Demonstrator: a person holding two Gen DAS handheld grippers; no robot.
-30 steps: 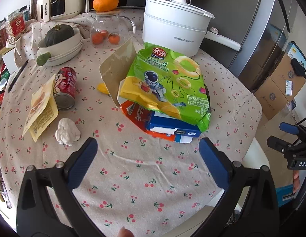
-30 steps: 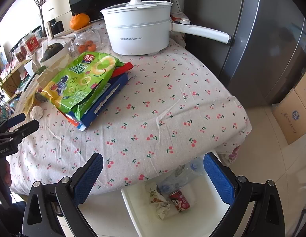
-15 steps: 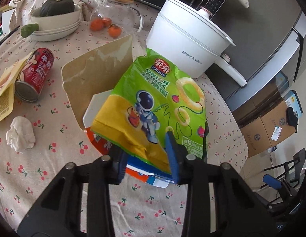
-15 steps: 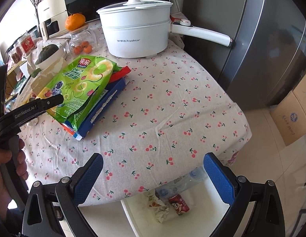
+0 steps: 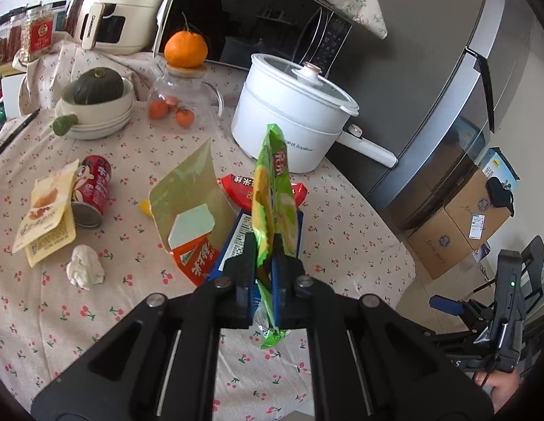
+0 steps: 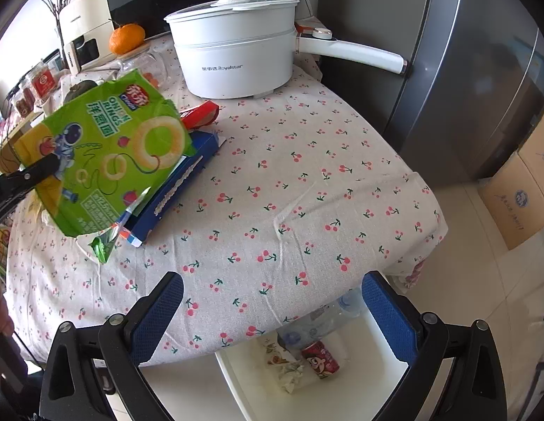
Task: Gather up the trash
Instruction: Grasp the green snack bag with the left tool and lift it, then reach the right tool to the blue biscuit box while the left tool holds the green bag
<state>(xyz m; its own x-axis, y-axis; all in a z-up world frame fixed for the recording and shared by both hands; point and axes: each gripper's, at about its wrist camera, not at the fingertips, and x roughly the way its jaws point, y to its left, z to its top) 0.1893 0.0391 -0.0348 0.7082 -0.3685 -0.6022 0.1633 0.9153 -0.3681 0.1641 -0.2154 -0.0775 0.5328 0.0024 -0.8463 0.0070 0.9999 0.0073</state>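
My left gripper (image 5: 263,263) is shut on a green onion-ring snack bag (image 5: 272,203) and holds it up edge-on above the table. The bag (image 6: 107,154) shows flat-on in the right wrist view, with the left gripper (image 6: 44,168) clamped at its left edge. Under it lie a blue box (image 6: 180,182), a red wrapper (image 5: 243,189) and a tan pouch (image 5: 187,189). A red can (image 5: 93,189), a yellow packet (image 5: 44,217) and a crumpled tissue (image 5: 84,270) lie to the left. My right gripper (image 6: 272,315) is open and empty above the table's near edge.
A white bin (image 6: 373,379) below the table edge holds a can, a bottle and paper. A white electric pot (image 6: 236,56) with a long handle, a glass jar with an orange (image 5: 184,80), bowls with a squash (image 5: 96,105), a microwave and a fridge (image 6: 464,70) stand behind.
My left gripper closed on the green snack bag and lifted it off the pile, turning it upright. The right gripper stayed open and moved slightly closer to the table.
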